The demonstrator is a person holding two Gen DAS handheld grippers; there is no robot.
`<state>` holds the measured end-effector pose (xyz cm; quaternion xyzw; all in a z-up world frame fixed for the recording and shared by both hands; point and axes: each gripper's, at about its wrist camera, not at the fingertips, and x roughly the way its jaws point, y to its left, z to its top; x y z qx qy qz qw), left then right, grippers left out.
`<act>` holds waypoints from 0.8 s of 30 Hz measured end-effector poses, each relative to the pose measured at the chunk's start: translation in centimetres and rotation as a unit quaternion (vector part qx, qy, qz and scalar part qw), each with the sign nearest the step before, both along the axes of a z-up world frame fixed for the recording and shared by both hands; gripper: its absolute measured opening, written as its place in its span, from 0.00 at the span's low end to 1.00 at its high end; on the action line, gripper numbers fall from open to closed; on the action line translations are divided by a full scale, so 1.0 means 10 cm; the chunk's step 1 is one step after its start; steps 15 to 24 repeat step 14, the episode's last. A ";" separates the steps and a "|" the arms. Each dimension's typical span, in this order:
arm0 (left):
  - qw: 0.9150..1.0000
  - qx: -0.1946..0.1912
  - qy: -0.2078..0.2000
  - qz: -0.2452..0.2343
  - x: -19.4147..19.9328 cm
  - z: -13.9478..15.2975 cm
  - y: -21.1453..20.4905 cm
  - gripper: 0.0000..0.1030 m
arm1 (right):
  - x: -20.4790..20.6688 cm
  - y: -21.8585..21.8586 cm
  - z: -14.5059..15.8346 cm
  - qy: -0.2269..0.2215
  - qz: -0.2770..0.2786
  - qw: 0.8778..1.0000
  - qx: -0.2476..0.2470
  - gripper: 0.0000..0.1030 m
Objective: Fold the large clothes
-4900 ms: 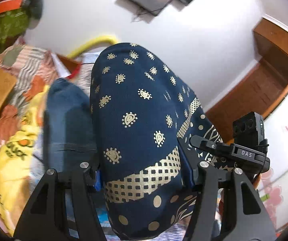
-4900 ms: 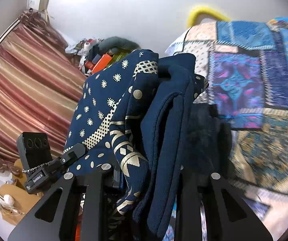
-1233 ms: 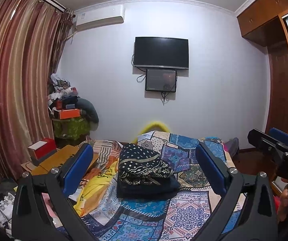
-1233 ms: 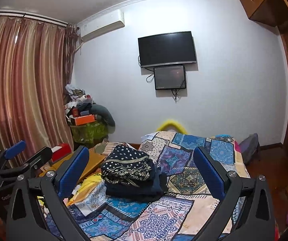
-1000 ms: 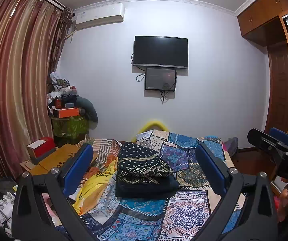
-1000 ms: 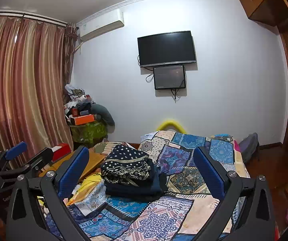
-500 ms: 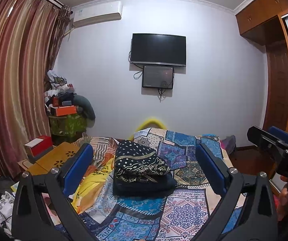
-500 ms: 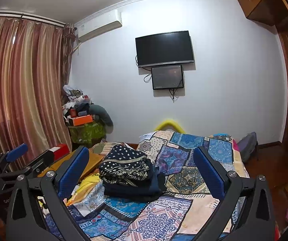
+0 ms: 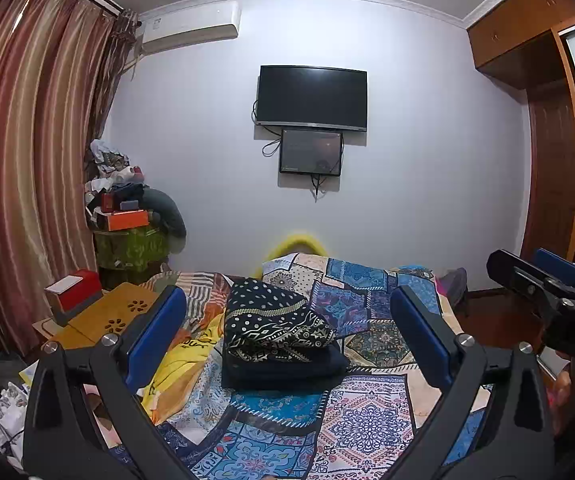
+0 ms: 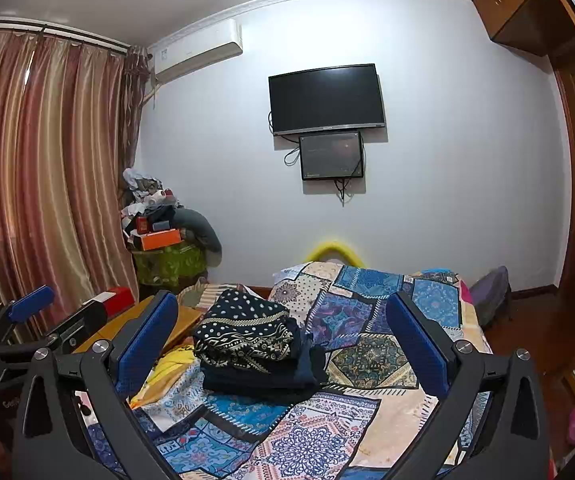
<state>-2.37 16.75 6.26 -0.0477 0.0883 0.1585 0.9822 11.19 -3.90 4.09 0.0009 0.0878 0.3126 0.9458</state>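
Tongs, left (image 9: pixel 287 332) and right (image 10: pixel 281 330): both spread wide, holding nothing, blue pads (image 9: pixel 155 336) bare. About five seconds back each was clamped on the navy printed garment, raised close to the lenses; since then both have let go and drawn away from the bed. Over the last second, views drift only slightly.

Folded clothes (image 9: pixel 277 336) sit as a squared stack near the bed's left edge, roughly mid-length. Top piece navy with cream dots and banded pattern, soft rounded fold; plain dark layers under it.

Bed (image 10: pixel 367 364) covered in patchwork quilt, blue and cream blocks. Yellow cloth (image 9: pixel 179 364) crumpled beside the stack, at the left edge.

Room: striped curtains (image 10: pixel 47 184), wall television (image 9: pixel 312 98), wooden wardrobe (image 9: pixel 543 160).
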 end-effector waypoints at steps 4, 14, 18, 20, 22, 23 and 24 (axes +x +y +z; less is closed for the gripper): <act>1.000 0.004 -0.001 -0.001 0.00 -0.01 -0.03 0.99 | 0.00 0.00 0.00 0.000 0.000 1.000 -0.001 1.00; 1.000 -0.001 0.000 0.006 0.01 -0.02 -0.01 0.99 | 0.04 0.00 -0.04 0.011 0.000 1.000 -0.008 1.00; 1.000 -0.001 0.000 0.006 0.01 -0.02 -0.01 0.99 | 0.04 0.00 -0.04 0.011 0.000 1.000 -0.008 1.00; 1.000 -0.001 0.000 0.006 0.01 -0.02 -0.01 0.99 | 0.04 0.00 -0.04 0.011 0.000 1.000 -0.008 1.00; 1.000 -0.001 0.000 0.006 0.01 -0.02 -0.01 0.99 | 0.04 0.00 -0.04 0.011 0.000 1.000 -0.008 1.00; 1.000 -0.001 0.000 0.006 0.01 -0.02 -0.01 0.99 | 0.04 0.00 -0.04 0.011 0.000 1.000 -0.008 1.00; 1.000 -0.001 0.000 0.006 0.01 -0.02 -0.01 0.99 | 0.04 0.00 -0.04 0.011 0.000 1.000 -0.008 1.00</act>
